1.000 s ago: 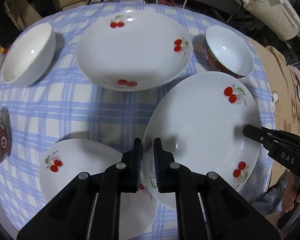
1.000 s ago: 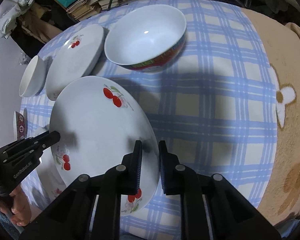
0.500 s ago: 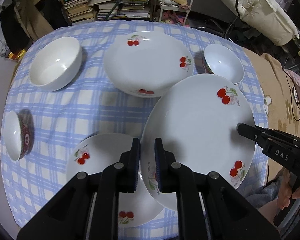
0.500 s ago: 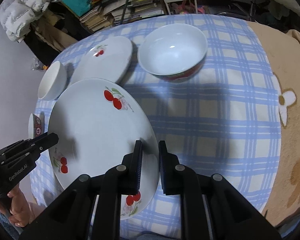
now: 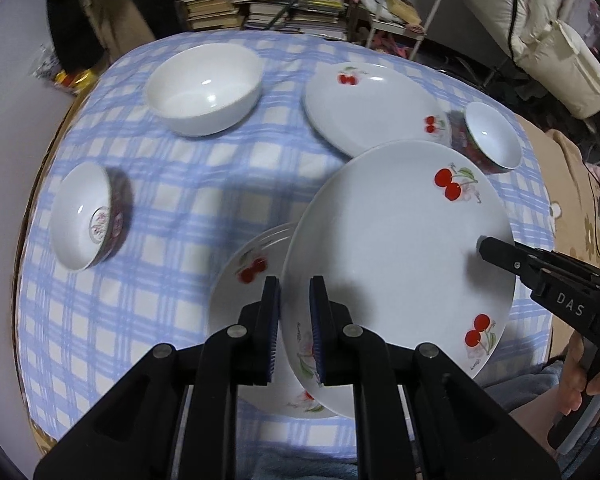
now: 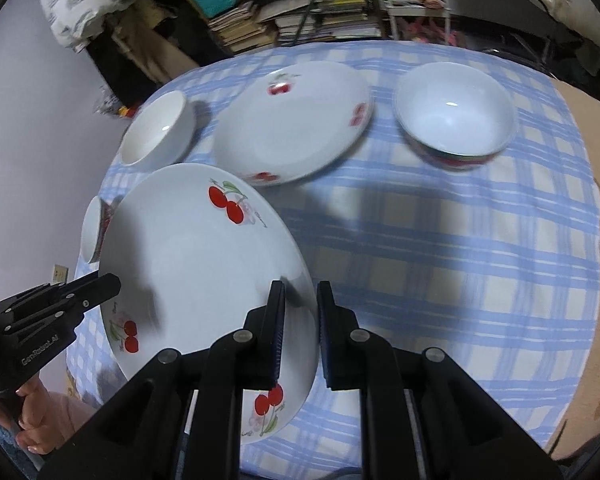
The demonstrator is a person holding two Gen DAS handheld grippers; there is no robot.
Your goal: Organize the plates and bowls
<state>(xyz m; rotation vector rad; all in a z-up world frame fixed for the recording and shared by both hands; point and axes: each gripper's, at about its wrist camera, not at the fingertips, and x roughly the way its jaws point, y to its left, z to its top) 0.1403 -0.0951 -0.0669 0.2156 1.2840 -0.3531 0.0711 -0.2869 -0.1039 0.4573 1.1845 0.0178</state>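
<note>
The left gripper (image 5: 294, 330) pinched the near-left rim of the big plate (image 5: 396, 256), one finger under the rim and one over it. The right gripper (image 6: 300, 334) pinched the opposite rim of that same plate, the rim caught between its two fingers. Each claw showed in the other's camera as a black tip laid on the plate's far edge. The plate hung tilted above the checked cloth (image 5: 172, 184), clear of the table, its face with three pairs of red cherries turned toward both cameras.

Below the plate's left edge, partly covered by it, lay a small plate (image 5: 240, 296) with cherries, flat on the cloth just ahead of the left claw. Farther off sat a second cherry plate (image 5: 372, 108), just beyond the held plate's far rim. To its left stood a white bowl (image 5: 204, 88), well apart from the claws. A patterned bowl (image 5: 492, 140) stood near the held plate's far right edge, and another patterned bowl (image 5: 86, 216) stood at the cloth's left side. A hand (image 5: 592, 368) showed at the lower right, gripping the right gripper's handle.
</note>
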